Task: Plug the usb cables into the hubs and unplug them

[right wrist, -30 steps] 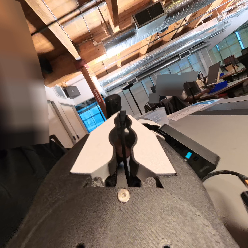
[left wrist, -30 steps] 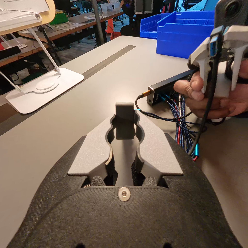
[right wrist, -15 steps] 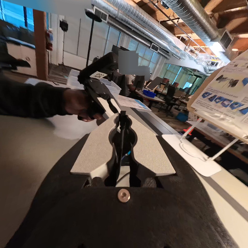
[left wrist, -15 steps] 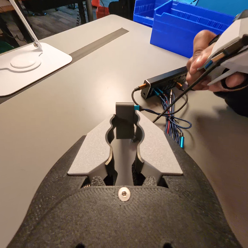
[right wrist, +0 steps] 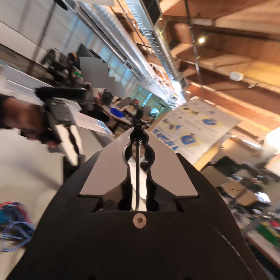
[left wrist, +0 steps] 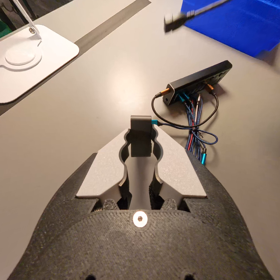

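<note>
Bare grey tabletop point(left wrist: 94, 94) lies open ahead-left. The long black hub point(left wrist: 201, 78), its braided cable bundle point(left wrist: 195, 130) and blue plastic bin point(left wrist: 236, 24) crowd the right. A white flat stand base point(left wrist: 30, 60) fills the far left.

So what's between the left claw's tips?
The left claw is shut on a small dark hub with a teal-plugged braided cable in its right side. The hub's underside and any ports facing away are hidden.

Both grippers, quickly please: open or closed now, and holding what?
Left gripper: closed on a small dark hub.
Right gripper: closed on a black cable plug.
</note>
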Demonstrator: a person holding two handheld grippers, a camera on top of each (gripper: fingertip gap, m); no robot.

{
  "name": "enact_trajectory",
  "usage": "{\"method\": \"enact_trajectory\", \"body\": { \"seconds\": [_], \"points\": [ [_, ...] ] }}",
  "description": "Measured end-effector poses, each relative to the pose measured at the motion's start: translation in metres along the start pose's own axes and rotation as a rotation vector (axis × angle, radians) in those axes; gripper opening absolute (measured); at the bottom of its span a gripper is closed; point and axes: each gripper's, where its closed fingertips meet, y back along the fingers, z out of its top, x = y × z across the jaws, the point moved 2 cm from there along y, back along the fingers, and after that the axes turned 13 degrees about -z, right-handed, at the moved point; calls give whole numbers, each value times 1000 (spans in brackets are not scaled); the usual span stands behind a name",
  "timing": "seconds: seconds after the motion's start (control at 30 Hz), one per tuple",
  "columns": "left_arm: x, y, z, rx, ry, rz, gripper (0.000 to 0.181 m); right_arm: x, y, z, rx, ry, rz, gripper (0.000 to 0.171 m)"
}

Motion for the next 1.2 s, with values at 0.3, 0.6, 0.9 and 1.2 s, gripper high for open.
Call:
{"method": "enact_trajectory", "body": {
  "seconds": [0.3, 0.6, 0.9, 1.2],
  "points": [
    [9, -20, 21, 111, -26, -54, 30, 49, -13, -101, 166, 347, 88, 7],
    [13, -47, 31, 147, -170, -37, 37, 102, -15, -145, 176, 664, 165, 8],
    [13, -60, 8, 23, -176, -103, 43, 119, -9, -166, 140, 805, 195, 8],
    [17, -68, -6, -84, -218, -38, 33, 131, -9, -166, 83, 1027, 195, 7]
  ]
}}
